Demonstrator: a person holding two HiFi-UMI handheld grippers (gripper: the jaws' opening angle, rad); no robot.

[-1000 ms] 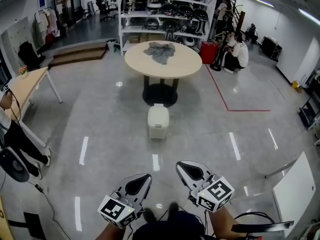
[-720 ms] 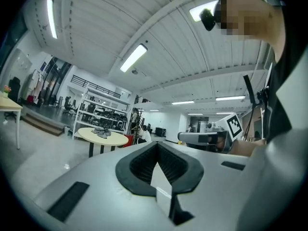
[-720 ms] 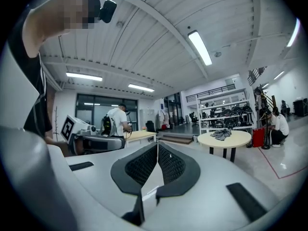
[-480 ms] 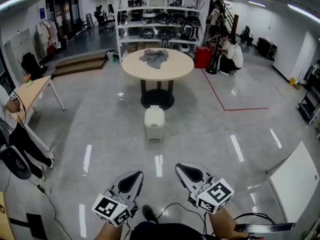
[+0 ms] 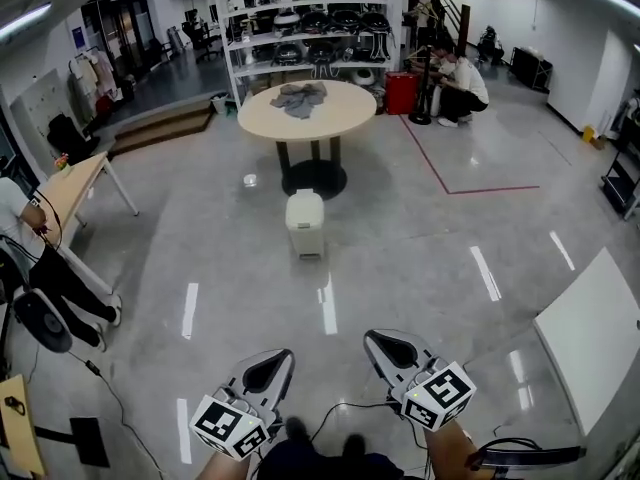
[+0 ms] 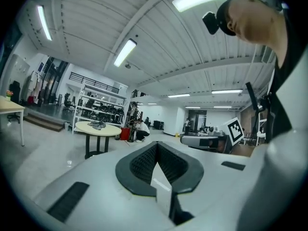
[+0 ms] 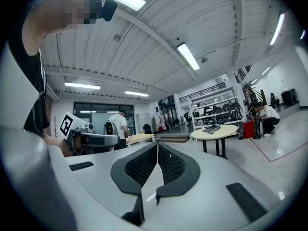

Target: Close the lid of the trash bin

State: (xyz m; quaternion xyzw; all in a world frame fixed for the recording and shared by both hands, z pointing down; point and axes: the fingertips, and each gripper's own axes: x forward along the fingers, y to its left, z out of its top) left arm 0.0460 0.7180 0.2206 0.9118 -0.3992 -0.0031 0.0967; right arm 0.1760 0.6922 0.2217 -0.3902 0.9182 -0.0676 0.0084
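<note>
Polished grey floor lay beneath the left hand-held gripper (image 6: pixel 156 144) and right hand-held gripper (image 7: pixel 157 145), both pinched together, empty and carried low, probably because the small white plastic trash bin (image 5: pixel 305 223) stood well ahead, near a round beige surface (image 5: pixel 307 109).

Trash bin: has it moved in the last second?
No. The trash bin still stands just in front of the round table; both shrank together in the head view, so the camera moved.
</note>
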